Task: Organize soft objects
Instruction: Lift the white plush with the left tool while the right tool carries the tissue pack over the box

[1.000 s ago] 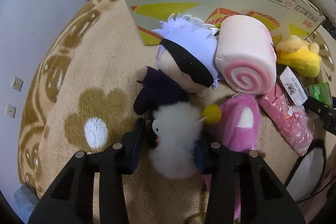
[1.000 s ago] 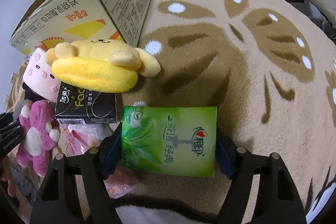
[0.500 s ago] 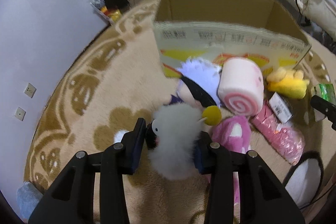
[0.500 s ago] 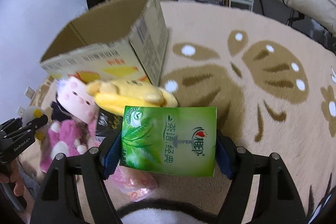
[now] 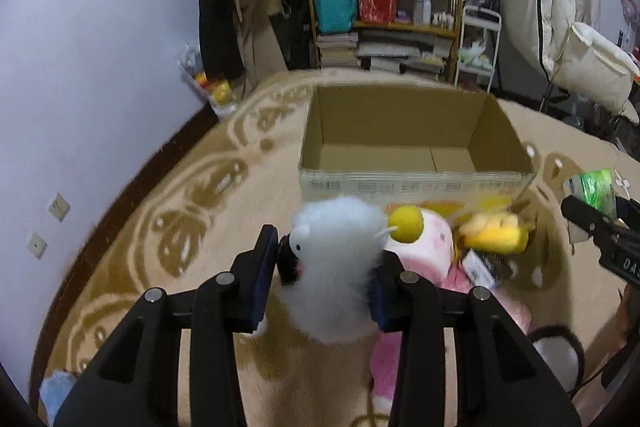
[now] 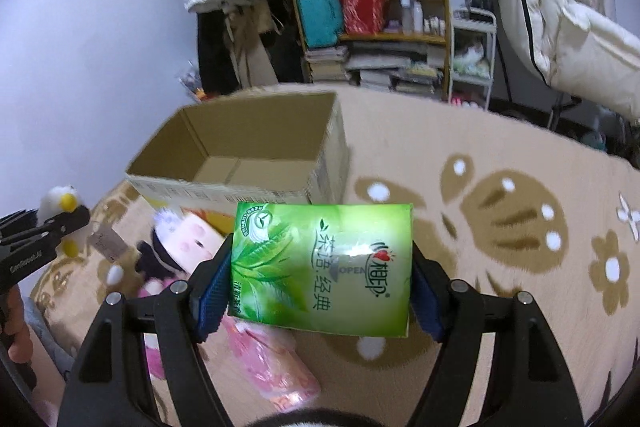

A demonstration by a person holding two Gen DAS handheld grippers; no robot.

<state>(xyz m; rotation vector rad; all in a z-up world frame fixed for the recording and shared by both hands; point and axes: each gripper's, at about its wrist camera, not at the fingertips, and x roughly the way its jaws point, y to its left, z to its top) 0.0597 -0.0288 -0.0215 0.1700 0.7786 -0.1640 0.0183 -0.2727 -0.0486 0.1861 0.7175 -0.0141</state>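
Observation:
My left gripper point(image 5: 322, 277) is shut on a fluffy white plush bird point(image 5: 334, 259) with a yellow beak, held up above the rug. My right gripper point(image 6: 322, 277) is shut on a green tissue pack point(image 6: 324, 263), also lifted. An open cardboard box point(image 5: 416, 183) point(image 6: 240, 187) stands beyond both, showing a bare bottom. Below lie a pink roll plush point(image 5: 432, 247), a yellow dog plush point(image 5: 492, 233), a dark-clothed doll point(image 6: 168, 247), a pink plush point(image 5: 394, 355) and a pink packet point(image 6: 268, 363). The green pack point(image 5: 596, 185) shows at the right edge of the left wrist view.
A beige patterned rug point(image 6: 500, 227) covers the floor. A crowded shelf point(image 5: 380, 11) with bags and books stands behind the box, white coats point(image 6: 560, 7) hang at the right, and a wall point(image 5: 80, 67) runs along the left. A hand point(image 6: 18, 327) holds the left gripper.
Both grippers have risen with their loads and tilted up, so the box's inside and the shelf have come into view. The plush pile has dropped lower in both views.

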